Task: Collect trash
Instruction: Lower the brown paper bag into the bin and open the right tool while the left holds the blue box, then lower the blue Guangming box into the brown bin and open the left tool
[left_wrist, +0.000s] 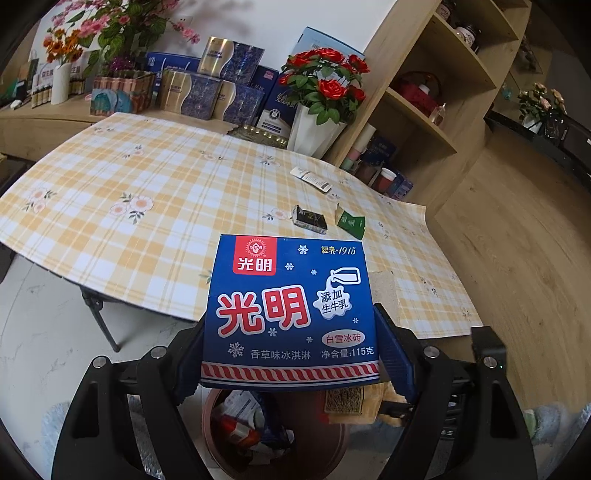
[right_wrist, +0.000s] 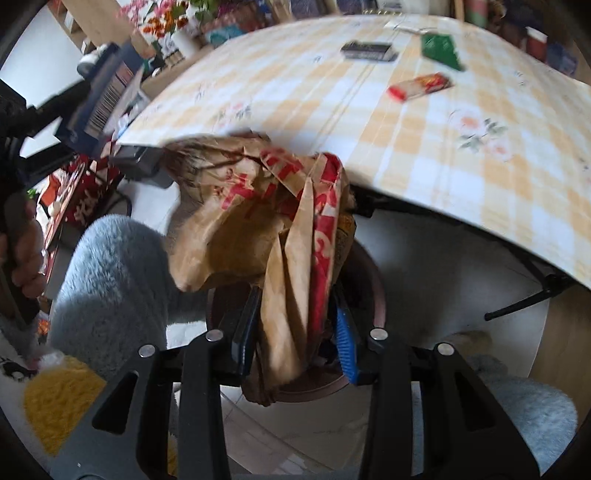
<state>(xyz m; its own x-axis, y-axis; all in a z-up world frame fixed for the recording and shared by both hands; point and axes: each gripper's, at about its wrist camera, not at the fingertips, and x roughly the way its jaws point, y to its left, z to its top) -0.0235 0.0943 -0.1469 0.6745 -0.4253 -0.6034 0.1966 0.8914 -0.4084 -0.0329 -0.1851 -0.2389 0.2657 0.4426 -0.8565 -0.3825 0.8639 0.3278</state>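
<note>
My left gripper (left_wrist: 291, 350) is shut on a blue ice cream carton (left_wrist: 290, 314) and holds it above a brown round bin (left_wrist: 221, 443) with wrappers inside. My right gripper (right_wrist: 295, 332) is shut on a crumpled brown paper bag (right_wrist: 258, 229) with red print, above the same bin (right_wrist: 373, 295). The carton also shows at the left of the right wrist view (right_wrist: 107, 96). On the checked table (left_wrist: 129, 192) lie a black pack (left_wrist: 309, 219), a green packet (left_wrist: 350, 221) and a white wrapper (left_wrist: 309, 178). A red wrapper (right_wrist: 421, 85) lies nearer the table edge.
Gift boxes (left_wrist: 207, 88), a red rose vase (left_wrist: 317, 122) and a flower planter (left_wrist: 122, 88) stand along the table's far side. A wooden shelf unit (left_wrist: 424, 92) is at the right. Fluffy blue slippers (right_wrist: 110, 288) and table legs (left_wrist: 103, 325) are near the bin.
</note>
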